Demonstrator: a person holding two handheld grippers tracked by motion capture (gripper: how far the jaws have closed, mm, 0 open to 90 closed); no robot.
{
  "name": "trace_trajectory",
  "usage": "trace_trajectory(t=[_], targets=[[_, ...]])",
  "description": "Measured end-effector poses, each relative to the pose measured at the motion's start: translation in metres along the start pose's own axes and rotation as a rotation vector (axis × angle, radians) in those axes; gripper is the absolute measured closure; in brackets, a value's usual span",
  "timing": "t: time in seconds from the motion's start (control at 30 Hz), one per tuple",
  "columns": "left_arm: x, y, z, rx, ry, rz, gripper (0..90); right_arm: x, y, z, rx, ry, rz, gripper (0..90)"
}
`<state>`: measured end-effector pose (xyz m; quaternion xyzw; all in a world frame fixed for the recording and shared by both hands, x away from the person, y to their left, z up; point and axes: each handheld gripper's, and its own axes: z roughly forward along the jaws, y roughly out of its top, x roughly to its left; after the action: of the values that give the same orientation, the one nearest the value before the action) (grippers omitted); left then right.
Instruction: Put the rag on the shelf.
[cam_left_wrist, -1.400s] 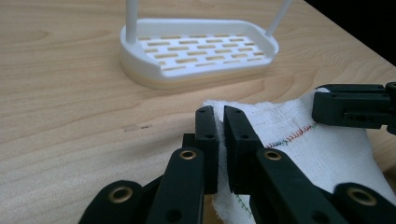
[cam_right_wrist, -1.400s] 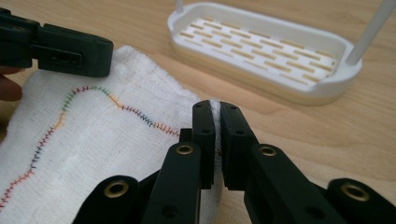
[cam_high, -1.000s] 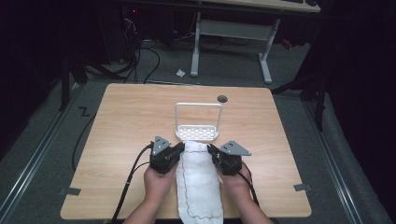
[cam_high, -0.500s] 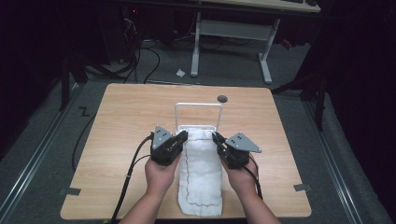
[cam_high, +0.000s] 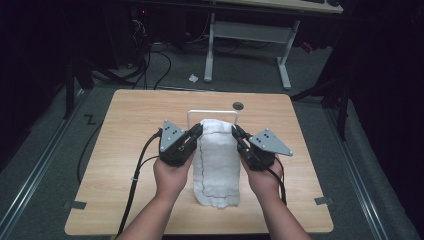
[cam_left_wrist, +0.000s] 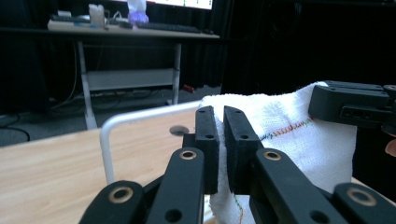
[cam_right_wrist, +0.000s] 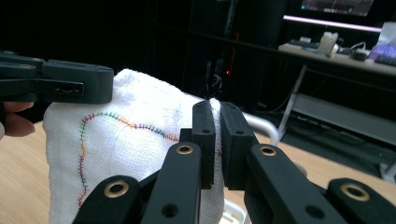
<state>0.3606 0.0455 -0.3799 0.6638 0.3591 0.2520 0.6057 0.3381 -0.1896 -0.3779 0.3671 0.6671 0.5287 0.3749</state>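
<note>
The white towel (cam_high: 216, 160) now hangs lifted over the table (cam_high: 125, 130), its top edge raised level with the white rack (cam_high: 212, 112), where a second ago it lay lower. Left hand-held gripper (cam_high: 195, 131) and right hand-held gripper (cam_high: 235, 131) each clamp a top corner, likely to drape it.

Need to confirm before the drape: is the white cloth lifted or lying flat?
Lifted at its far end: white stitched-edge cloth is held by both corners; near end rests on the wooden table.

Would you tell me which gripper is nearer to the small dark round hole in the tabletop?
Right. The right gripper holds the towel just short of the hole; the left gripper clamps the towel's opposite corner, farther off.
</note>
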Motion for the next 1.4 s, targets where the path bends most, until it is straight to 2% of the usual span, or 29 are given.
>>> trace_trajectory(t=[0.3, 0.73, 0.8, 1.1, 1.23, 1.4], targets=[[0.0, 0.024, -0.002, -0.047, -0.003, 0.025, 85.1, -0.006, 0.027, -0.004, -0.057, -0.003, -0.003, 86.1], [0.001, 0.049, -0.001, -0.09, -0.003, 0.073, 85.1, -0.013, 0.045, 0.001, -0.084, -0.001, 0.0, 86.2], [0.003, 0.052, 0.0, -0.085, -0.002, 0.073, 85.2, -0.014, 0.048, 0.003, -0.079, -0.002, 0.004, 86.1], [0.013, 0.067, 0.014, -0.088, -0.001, 0.076, 85.2, -0.022, 0.058, 0.014, -0.085, -0.001, 0.021, 86.3], [0.018, 0.072, 0.021, -0.087, 0.014, 0.087, 85.1, -0.028, 0.063, 0.024, -0.079, -0.004, 0.025, 86.3], [0.026, 0.08, 0.035, -0.079, 0.023, 0.08, 85.1, -0.037, 0.073, 0.039, -0.074, -0.006, 0.037, 86.3]])
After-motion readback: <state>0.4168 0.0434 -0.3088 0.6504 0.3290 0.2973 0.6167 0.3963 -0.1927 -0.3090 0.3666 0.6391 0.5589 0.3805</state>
